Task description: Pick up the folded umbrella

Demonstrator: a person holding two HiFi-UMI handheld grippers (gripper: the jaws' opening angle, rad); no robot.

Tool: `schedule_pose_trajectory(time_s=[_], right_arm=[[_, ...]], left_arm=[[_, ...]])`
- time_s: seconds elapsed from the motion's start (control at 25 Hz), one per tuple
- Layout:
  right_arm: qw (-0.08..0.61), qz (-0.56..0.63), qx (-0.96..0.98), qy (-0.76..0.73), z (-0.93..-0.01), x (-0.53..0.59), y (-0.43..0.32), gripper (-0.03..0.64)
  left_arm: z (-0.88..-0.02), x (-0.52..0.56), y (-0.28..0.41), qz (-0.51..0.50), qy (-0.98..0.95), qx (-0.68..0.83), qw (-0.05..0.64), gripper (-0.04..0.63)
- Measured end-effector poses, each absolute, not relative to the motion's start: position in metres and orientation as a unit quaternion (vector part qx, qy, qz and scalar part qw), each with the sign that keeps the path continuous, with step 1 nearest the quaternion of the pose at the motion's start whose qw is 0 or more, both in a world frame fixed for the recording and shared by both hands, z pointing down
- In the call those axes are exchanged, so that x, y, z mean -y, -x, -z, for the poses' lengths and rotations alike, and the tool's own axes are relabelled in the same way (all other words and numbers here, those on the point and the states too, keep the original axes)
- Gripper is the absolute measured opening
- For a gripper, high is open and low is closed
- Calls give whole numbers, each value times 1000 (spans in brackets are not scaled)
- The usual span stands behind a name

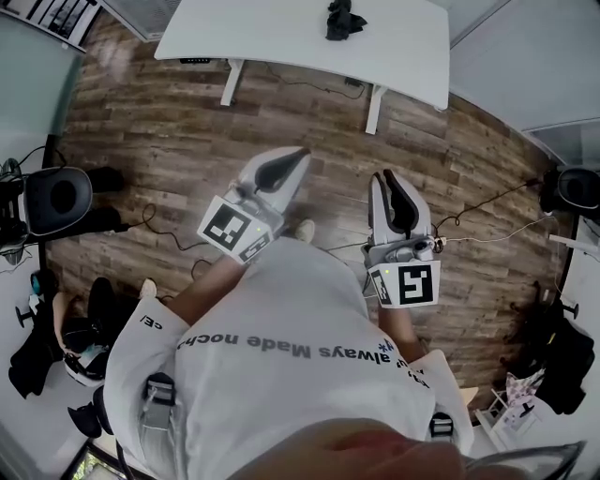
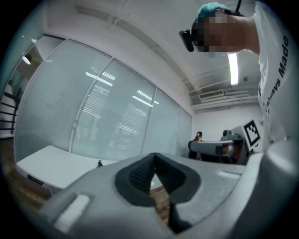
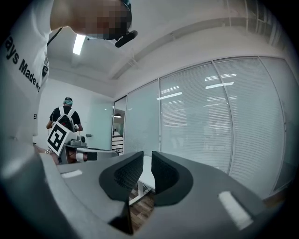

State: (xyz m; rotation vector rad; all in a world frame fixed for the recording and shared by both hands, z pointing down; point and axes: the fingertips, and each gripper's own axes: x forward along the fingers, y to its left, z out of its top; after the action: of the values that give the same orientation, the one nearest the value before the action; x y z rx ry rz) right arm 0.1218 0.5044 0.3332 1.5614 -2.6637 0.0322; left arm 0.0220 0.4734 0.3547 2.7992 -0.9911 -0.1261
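I hold my left gripper (image 1: 298,157) level in front of me, closed and empty, as nothing is in reach. The dark bundle I take for the folded umbrella (image 1: 343,19) lies well ahead, toward the white surface's (image 1: 281,37) far edge, too small to read. My right gripper (image 1: 389,180) is closed and empty too.
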Motion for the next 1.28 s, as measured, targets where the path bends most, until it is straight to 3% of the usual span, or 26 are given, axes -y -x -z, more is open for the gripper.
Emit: schedule_pose_trajectory(time_s=[0.36,1.0,1.28], right_arm=[[31,-15,866,-499,-341,-433,-116,52],[44,-24,865,-499,-342,-224,6,51],[50,-28,858,-511,-351,-153,2,51]], left_arm=[[-362,-402,-19,47,-937,336,87,2],[-360,-188,112,45,-934,344,85,2],[-373,-120,108,45,-936,334,99,2]])
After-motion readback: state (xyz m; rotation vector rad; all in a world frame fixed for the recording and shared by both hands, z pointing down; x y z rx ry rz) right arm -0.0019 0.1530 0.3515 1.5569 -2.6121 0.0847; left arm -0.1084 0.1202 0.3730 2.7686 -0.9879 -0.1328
